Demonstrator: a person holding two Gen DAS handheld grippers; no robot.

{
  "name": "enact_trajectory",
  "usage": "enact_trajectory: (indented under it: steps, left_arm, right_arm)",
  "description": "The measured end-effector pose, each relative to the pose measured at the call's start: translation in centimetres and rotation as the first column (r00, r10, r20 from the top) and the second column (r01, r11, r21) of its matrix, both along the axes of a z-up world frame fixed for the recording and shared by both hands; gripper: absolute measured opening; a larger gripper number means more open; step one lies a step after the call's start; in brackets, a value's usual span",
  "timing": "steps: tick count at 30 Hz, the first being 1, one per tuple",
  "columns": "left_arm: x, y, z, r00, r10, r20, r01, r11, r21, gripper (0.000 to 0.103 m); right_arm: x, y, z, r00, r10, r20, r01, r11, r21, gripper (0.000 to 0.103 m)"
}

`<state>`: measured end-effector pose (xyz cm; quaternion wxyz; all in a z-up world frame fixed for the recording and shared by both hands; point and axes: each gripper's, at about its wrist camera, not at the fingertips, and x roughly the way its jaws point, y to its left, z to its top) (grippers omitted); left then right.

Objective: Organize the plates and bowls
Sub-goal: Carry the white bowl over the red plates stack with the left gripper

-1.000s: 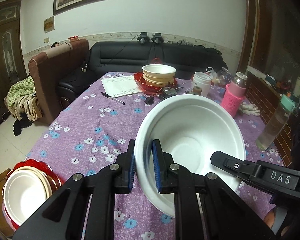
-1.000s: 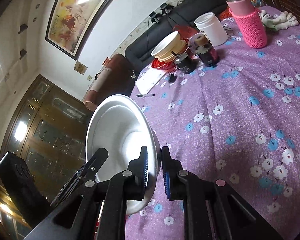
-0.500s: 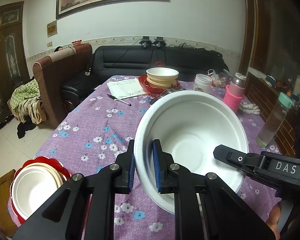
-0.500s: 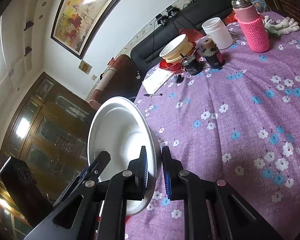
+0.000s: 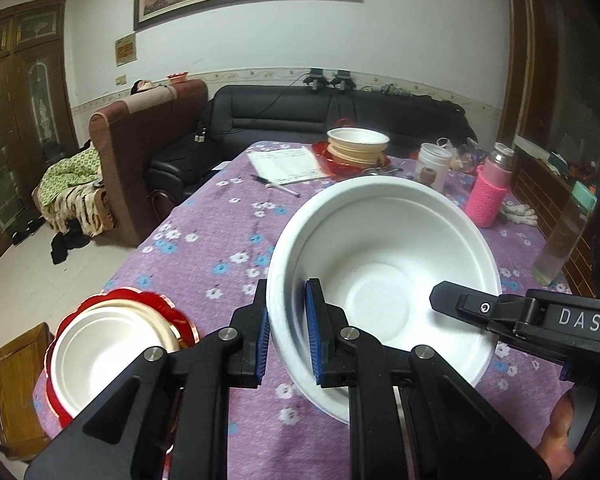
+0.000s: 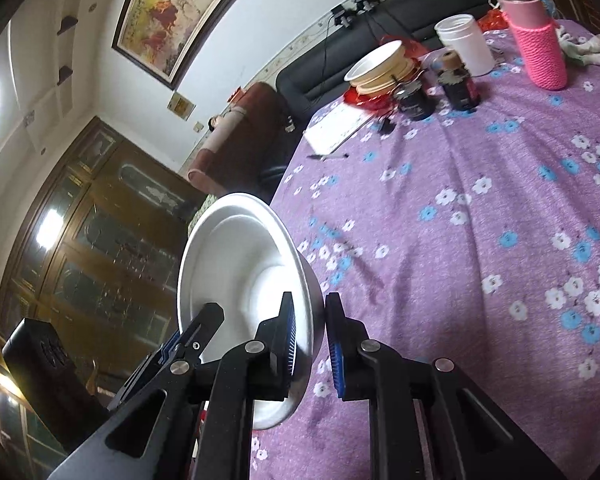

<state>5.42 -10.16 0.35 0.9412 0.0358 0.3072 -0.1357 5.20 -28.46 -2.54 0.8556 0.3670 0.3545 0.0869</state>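
The white bowl (image 5: 384, 280) is in the air above the near part of the desk (image 5: 228, 240), tilted and carried between both tools. The left gripper (image 5: 286, 340) has its jaws clamped on the bowl's left rim, and the right gripper (image 6: 310, 336) has its jaws closed on the opposite rim, one pad inside the wall and one outside.

Over the last second the bowl has travelled across the purple flowered cloth toward the near left corner. The red plate (image 5: 120, 300) holding a stack of pale bowls (image 5: 100, 352) now sits larger and closer beside the left jaws than it did a moment ago. That suggests the bowl is being brought over to nest on that stack, with the lowering and release not yet done. The grip itself looks unchanged.

A second stack of bowls (image 5: 358, 146) stands on another red plate at the far end, among a pink-sleeved bottle (image 5: 492, 192), a white tub (image 5: 434, 164), a notepad (image 5: 286, 166) and a pen (image 5: 282, 190).

The near stack is partly cut off by the left tool's frame, so how many bowls it holds is hard to say. The bowl's underside is blurred in the right wrist view.
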Motion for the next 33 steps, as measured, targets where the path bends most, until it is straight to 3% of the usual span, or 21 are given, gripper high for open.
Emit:
enact_trajectory:
  steps: [17, 33]
  left_arm:
    - [0.8, 6.3, -1.7, 0.992, 0.117, -0.042, -0.118, 0.993, -0.013, 0.015]
    - [0.8, 12.9, -3.2, 0.963, 0.253, -0.09, -0.256, 0.966, -0.024, 0.015]
  right_arm:
    - [2.2, 7.5, -0.3, 0.991, 0.126, -0.045, -0.128, 0.99, -0.056, 0.018]
    - [4.0, 15.6, -1.2, 0.959, 0.267, -0.092, -0.274, 0.959, -0.067, 0.018]
